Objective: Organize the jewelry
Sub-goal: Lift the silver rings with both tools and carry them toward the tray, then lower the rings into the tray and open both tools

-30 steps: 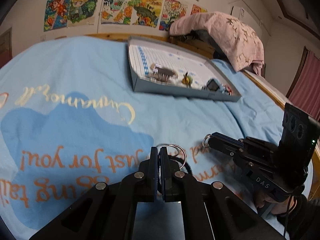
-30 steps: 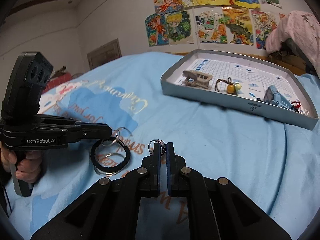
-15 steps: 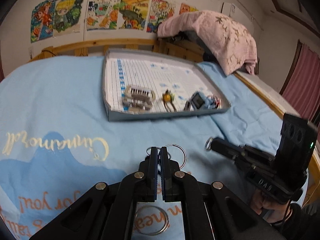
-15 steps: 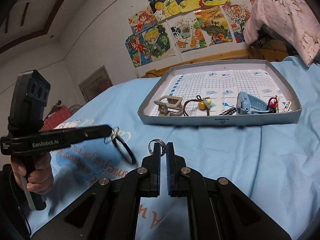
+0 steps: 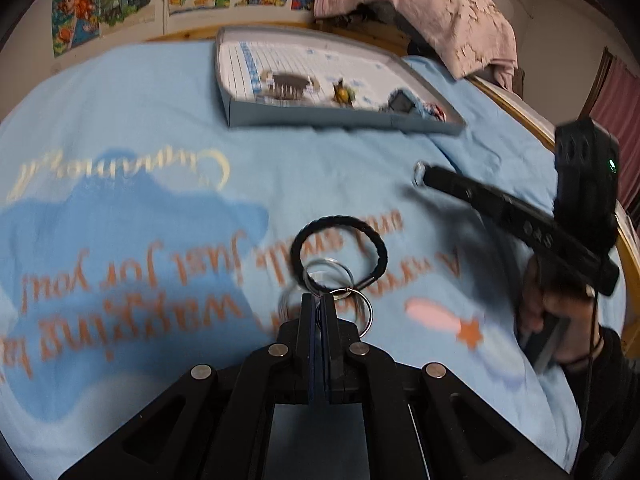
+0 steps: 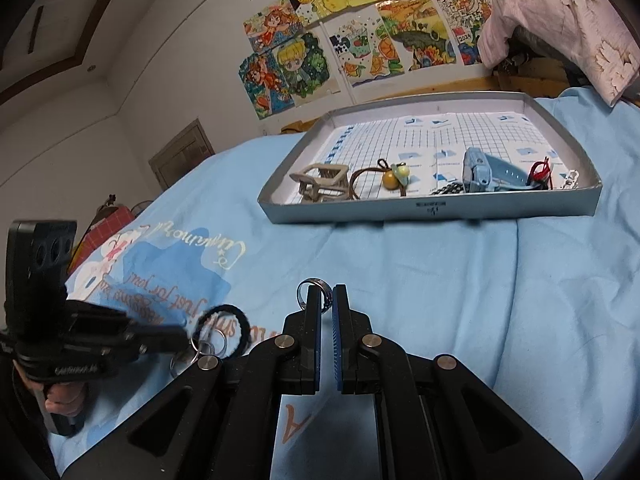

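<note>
Over the blue bedsheet [image 5: 360, 168], the left gripper [image 5: 319, 300] is pinching a metal key ring [image 5: 354, 308], its fingers closed on it; a black braided loop [image 5: 340, 248] and further rings are dangling from it, blurred, so their number is unclear. The right gripper [image 6: 327, 300] is gripping a small silver ring [image 6: 314, 285], only partly visible above the fingertips. Well beyond both, the grey tray [image 6: 432, 210] is sitting on the sheet, holding a beige clip [image 6: 320, 182], a beaded cord [image 6: 394, 176] and a blue watch [image 6: 486, 170]; items at its right corner are too small to identify.
</note>
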The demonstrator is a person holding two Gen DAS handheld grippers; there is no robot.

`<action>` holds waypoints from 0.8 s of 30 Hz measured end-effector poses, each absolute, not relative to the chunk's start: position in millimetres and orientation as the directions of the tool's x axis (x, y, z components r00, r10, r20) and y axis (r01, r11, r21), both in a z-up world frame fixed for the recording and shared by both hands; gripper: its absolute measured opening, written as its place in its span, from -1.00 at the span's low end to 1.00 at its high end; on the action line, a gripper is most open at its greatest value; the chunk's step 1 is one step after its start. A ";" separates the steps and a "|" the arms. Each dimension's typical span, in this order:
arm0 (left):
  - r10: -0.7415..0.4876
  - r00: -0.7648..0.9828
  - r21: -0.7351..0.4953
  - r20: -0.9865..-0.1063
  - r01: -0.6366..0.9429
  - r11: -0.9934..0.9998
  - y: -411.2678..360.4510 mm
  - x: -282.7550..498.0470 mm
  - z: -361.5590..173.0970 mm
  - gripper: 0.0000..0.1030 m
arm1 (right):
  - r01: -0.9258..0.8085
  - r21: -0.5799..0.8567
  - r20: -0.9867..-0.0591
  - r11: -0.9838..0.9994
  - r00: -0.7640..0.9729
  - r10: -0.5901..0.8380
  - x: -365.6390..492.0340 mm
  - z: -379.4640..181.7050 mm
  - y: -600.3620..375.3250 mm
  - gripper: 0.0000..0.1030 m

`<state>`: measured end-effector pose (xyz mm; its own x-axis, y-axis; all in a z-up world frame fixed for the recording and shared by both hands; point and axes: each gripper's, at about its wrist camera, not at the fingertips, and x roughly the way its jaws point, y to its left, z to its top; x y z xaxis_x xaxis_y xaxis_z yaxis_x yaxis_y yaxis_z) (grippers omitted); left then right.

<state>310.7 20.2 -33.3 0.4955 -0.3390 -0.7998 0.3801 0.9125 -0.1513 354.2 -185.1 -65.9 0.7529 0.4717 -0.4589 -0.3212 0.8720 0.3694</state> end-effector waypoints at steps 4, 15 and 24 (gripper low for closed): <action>-0.339 0.511 -0.143 -0.790 0.384 0.912 20.4 301.1 -32.9 -0.94 | -0.328 0.351 -0.467 0.877 0.751 0.467 351.5 -67.0 -181.1 -0.91; -0.379 0.613 -0.132 -0.693 0.409 0.903 13.4 300.6 13.3 -0.95 | -0.331 0.344 -0.434 0.878 0.774 0.462 345.0 -61.6 -185.9 -0.91; -0.347 0.748 -0.165 -0.565 0.310 0.936 -14.3 378.7 43.7 -0.95 | -0.293 0.292 -0.371 0.910 0.843 0.390 378.5 -22.4 -207.9 -0.91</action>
